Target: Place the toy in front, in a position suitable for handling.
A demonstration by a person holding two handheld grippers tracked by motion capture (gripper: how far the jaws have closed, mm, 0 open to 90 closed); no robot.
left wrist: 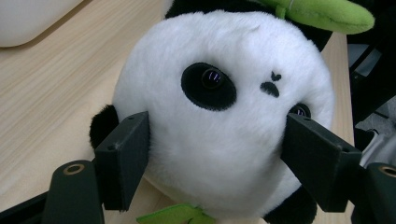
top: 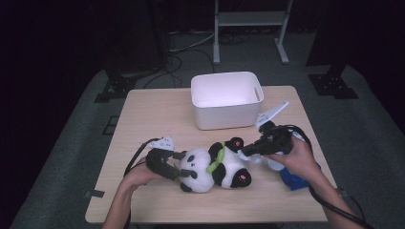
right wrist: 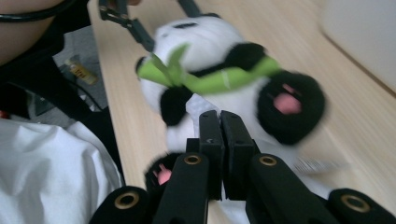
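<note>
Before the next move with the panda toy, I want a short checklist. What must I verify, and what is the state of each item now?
1. Left gripper has the plush panda by its head, one jaw on each side: ok.
2. Right gripper jaws are together: ok, shut.
3. Right gripper holds something of the panda: cannot tell; its tips sit against the white belly, and the view is blurred.
4. White bin stands upright and open behind the panda: ok.
5. Table between panda and bin is bare: ok.
6. Blue object lies under the right hand; whether it hinders: cannot tell.
</note>
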